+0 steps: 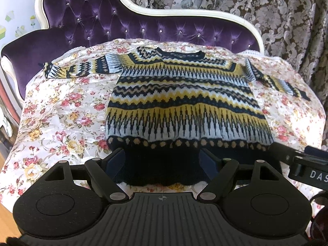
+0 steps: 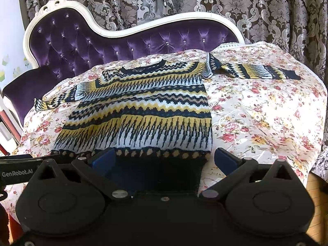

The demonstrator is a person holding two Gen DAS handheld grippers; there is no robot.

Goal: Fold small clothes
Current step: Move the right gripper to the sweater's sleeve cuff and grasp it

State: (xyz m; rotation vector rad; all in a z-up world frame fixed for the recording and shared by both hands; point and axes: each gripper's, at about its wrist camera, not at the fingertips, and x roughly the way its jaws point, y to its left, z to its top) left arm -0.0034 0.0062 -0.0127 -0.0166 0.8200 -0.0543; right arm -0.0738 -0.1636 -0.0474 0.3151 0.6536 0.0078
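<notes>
Behind everything, patterned brown-and-silver curtains [image 1: 276, 20], then a purple tufted sofa [image 1: 98, 22] with a white frame, its seat draped in a floral cover [image 1: 61, 112]

On that cover, spread flat and face up, a knitted sweater [image 1: 184, 94] in yellow, navy and pale blue bands; neckline toward the sofa back, dark hem toward the cameras, both sleeves stretched out sideways, one to each edge of the cover

Nearest the cameras, over the hem: left hand-held gripper [image 1: 163, 160], jaws standing wide apart, nothing clamped; dark hem band seen in the gap between the two blue pads [image 1: 117, 160], toward the hem's left and middle part; could not tell whether the pads touched the knit or hung just above it

Beside it, at the hem's right end: right hand-held gripper [image 2: 164, 160], likewise spread wide with nothing pinched; left blue pad [image 2: 103, 160] over the dark hem, right one over bare floral cover just past the sweater's right bottom corner, so that corner sat inside the gap

At the lower right edge of the left wrist view, a slice of the right hand-held gripper, close alongside the left, both lined up along the same near edge of the sweater
</notes>
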